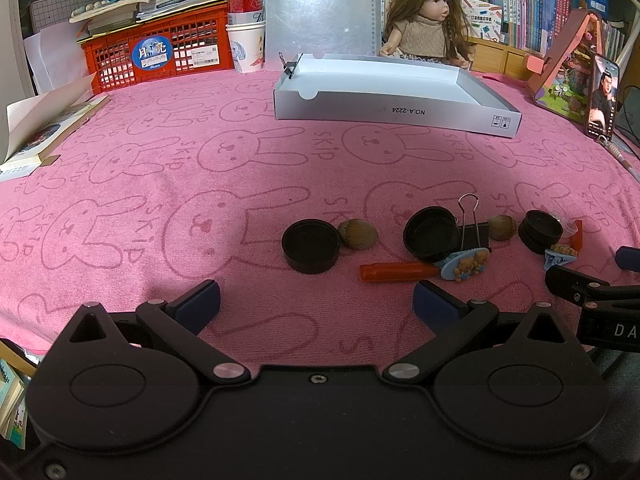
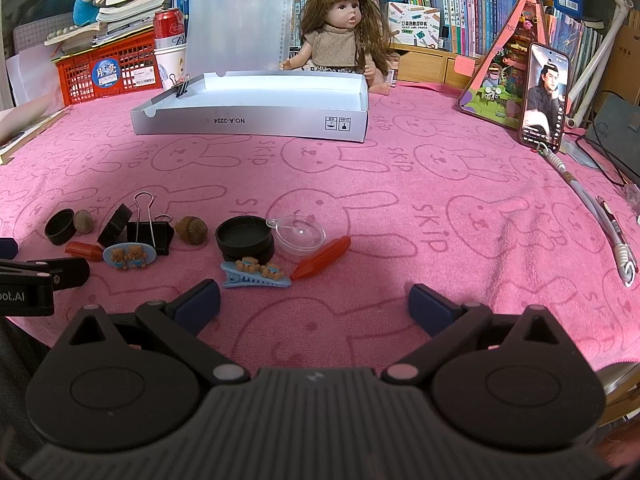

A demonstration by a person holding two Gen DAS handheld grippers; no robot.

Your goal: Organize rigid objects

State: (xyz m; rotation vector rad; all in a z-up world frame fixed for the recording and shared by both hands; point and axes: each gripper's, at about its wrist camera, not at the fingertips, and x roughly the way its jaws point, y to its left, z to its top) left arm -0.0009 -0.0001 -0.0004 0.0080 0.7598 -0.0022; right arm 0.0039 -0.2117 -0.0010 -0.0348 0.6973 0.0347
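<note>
Small objects lie in a row on the pink towel: black lids (image 1: 311,245) (image 2: 245,237), nuts (image 1: 358,233) (image 2: 191,230), a black binder clip (image 2: 148,229), orange caps (image 1: 396,271) (image 2: 322,257), a bear oval clip (image 2: 129,256), a blue bear hair clip (image 2: 256,274) and a clear half dome (image 2: 297,233). A grey open box (image 1: 394,100) (image 2: 256,116) stands behind, with a small binder clip (image 2: 182,89) on its left rim. My left gripper (image 1: 316,304) is open and empty, just before the row. My right gripper (image 2: 314,304) is open and empty, near the hair clip.
A doll (image 2: 340,36) sits behind the box. A red crate (image 1: 160,52) with books, a can and a paper cup stand back left. A phone (image 2: 543,96) and a pink triangular stand are at the right, with a cord (image 2: 592,208) along the towel's right edge.
</note>
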